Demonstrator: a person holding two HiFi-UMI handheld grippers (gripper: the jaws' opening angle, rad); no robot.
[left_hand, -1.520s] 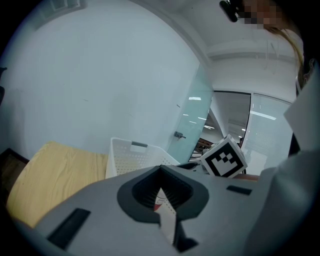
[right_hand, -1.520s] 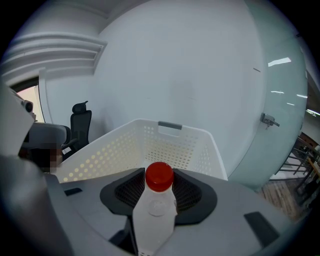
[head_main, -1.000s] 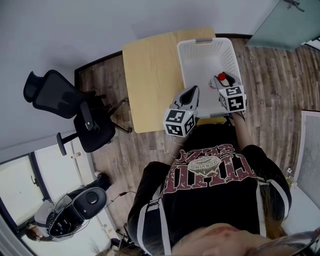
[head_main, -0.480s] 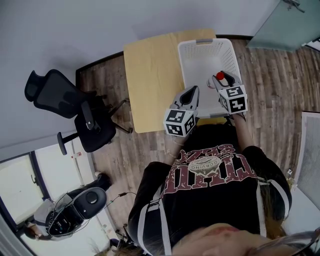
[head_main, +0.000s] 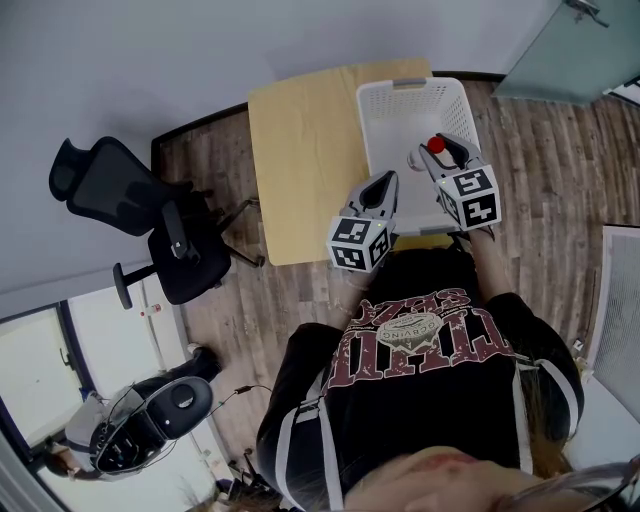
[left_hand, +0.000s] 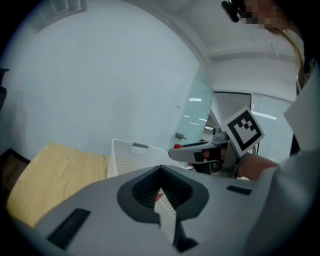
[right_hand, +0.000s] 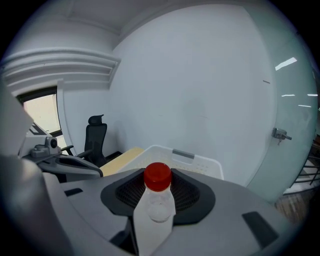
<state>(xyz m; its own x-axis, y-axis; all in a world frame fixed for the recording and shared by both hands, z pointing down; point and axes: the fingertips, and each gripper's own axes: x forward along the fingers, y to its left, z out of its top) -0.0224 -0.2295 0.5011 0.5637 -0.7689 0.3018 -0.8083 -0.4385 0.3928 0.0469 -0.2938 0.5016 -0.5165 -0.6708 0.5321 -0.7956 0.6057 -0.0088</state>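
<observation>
My right gripper (right_hand: 159, 194) is shut on a clear plastic bottle (right_hand: 159, 210) with a red cap (right_hand: 158, 176), held upright. In the head view this bottle (head_main: 432, 146) hangs over the near part of a white perforated basket (head_main: 385, 105). My left gripper (left_hand: 161, 199) is shut on a small white item (left_hand: 165, 212) with a red patch at its top. That gripper (head_main: 381, 182) is over the basket's near left corner, beside the right gripper (head_main: 443, 150). The right gripper's marker cube (left_hand: 243, 128) shows in the left gripper view.
The basket stands on the right half of a pale wooden table (head_main: 300, 140). A black office chair (head_main: 150, 215) is on the wood floor left of the table. A glass door (right_hand: 295, 125) is to the right. Behind the basket is a plain wall (left_hand: 100, 75).
The right gripper with the bottle has risen and moved a little farther over the basket, turning left, so it now shows in the left gripper view. The left gripper has stayed put.
</observation>
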